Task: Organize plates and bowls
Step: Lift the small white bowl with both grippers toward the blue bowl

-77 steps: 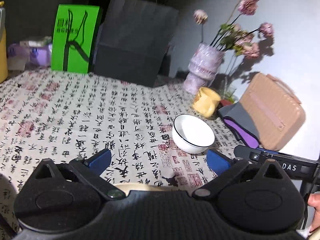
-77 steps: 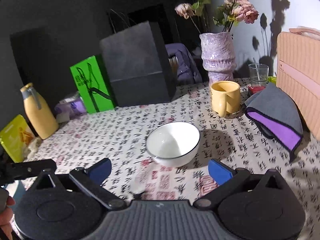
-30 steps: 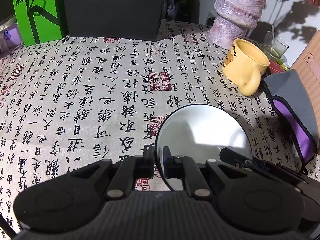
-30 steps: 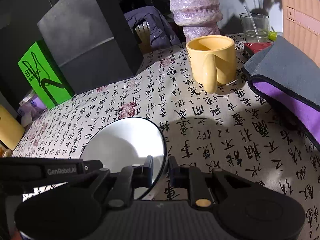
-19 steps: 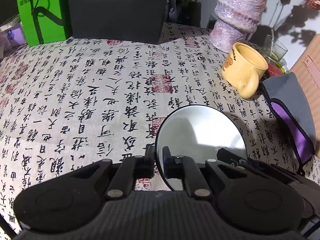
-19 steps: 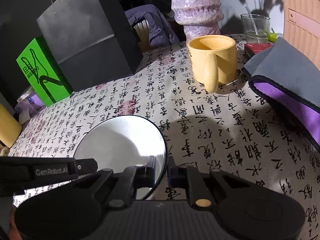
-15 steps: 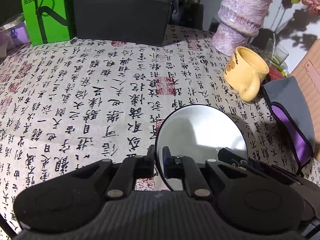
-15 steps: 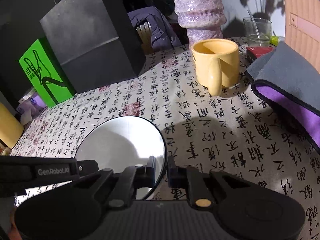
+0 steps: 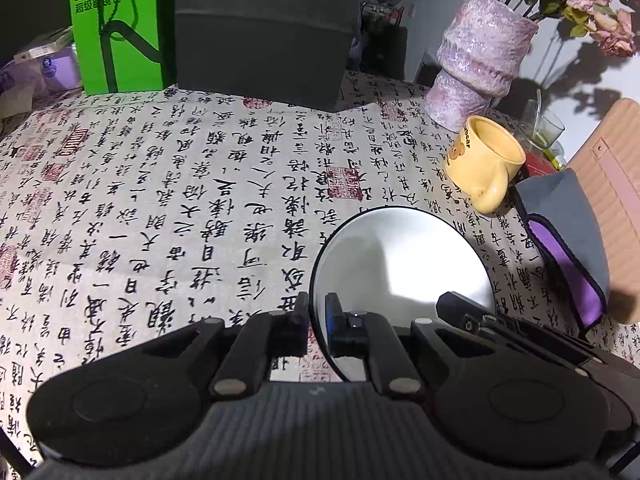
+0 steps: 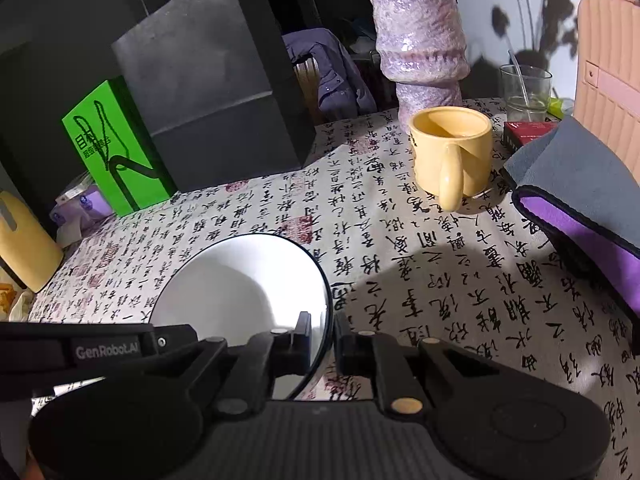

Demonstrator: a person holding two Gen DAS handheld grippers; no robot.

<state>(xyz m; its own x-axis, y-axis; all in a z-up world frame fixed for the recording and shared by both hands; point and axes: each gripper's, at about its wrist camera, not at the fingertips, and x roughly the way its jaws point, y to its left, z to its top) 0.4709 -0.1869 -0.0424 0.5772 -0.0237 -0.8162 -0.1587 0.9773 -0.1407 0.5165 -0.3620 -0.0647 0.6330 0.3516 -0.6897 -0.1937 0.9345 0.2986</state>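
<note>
Since a second ago the calligraphy tablecloth (image 9: 200, 200) has dropped a little further below both cameras, so the white bowl (image 9: 404, 264) has been lifted off it, carried between the two tools.

Left gripper (image 9: 317, 316) is pinched narrow on the bowl's near-left rim, one finger outside the wall and the blue pad inside. Right gripper (image 10: 322, 336) is clamped the same way on the opposite, near-right rim, and its black body shows across the bowl in the left view. The bowl hangs level between them, above the cloth, near the middle of the table.

It looks like glazed ceramic with a thin dark edge: stiff, smooth, probably slippery under the pads and likely to chip if it drops. Two opposite rim grips seem the safest hold; both should stay level.

Further right stand the yellow mug (image 10: 452, 156) and a grey-purple cloth (image 10: 576, 192); the purple vase (image 10: 420, 40), black bag (image 10: 208, 92) and green box (image 10: 116, 148) line the far side.
</note>
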